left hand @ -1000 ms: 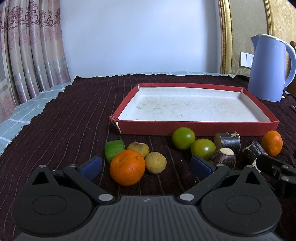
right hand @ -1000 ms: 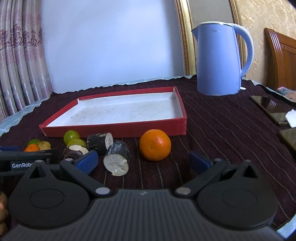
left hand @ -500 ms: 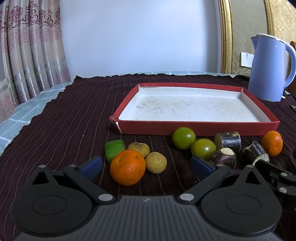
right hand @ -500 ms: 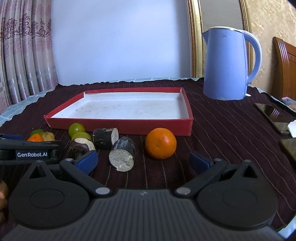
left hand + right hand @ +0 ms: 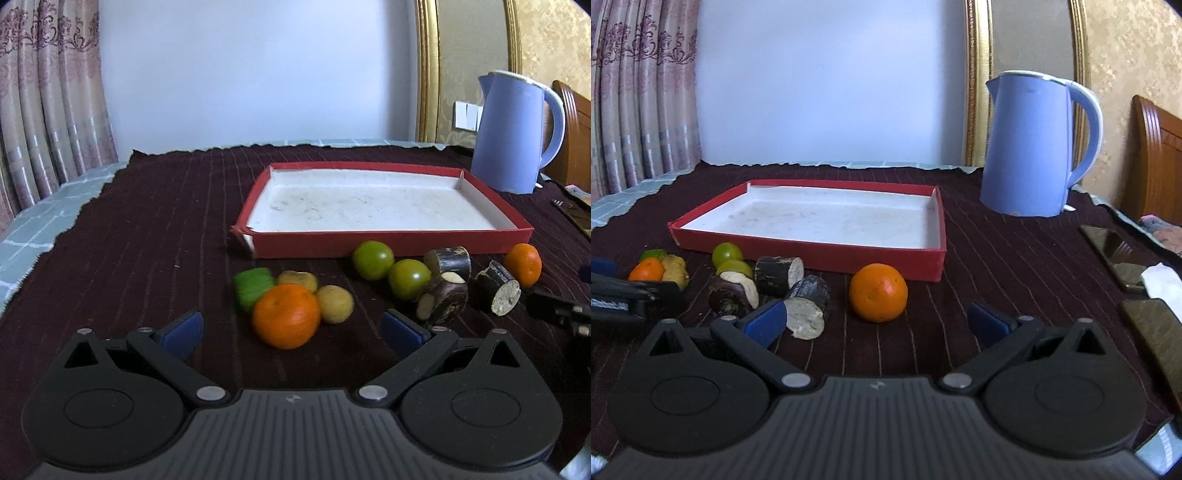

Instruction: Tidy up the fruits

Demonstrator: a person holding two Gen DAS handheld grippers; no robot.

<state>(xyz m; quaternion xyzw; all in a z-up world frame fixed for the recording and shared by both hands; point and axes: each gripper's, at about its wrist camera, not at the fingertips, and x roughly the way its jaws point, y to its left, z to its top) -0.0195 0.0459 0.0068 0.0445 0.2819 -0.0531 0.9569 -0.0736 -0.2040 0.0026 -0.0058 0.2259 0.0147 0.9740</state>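
Both grippers' jaws gape empty: left gripper (image 5: 291,328) near a round, firm orange mandarin (image 5: 286,315), probably smooth and rollable, best pinched across its middle.

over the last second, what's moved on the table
Only the claws shifted: the right claw swung right and eased toward the right-hand orange, and the left claw drifted slightly. Both remain open and empty. The fruit and the red tray stayed put.
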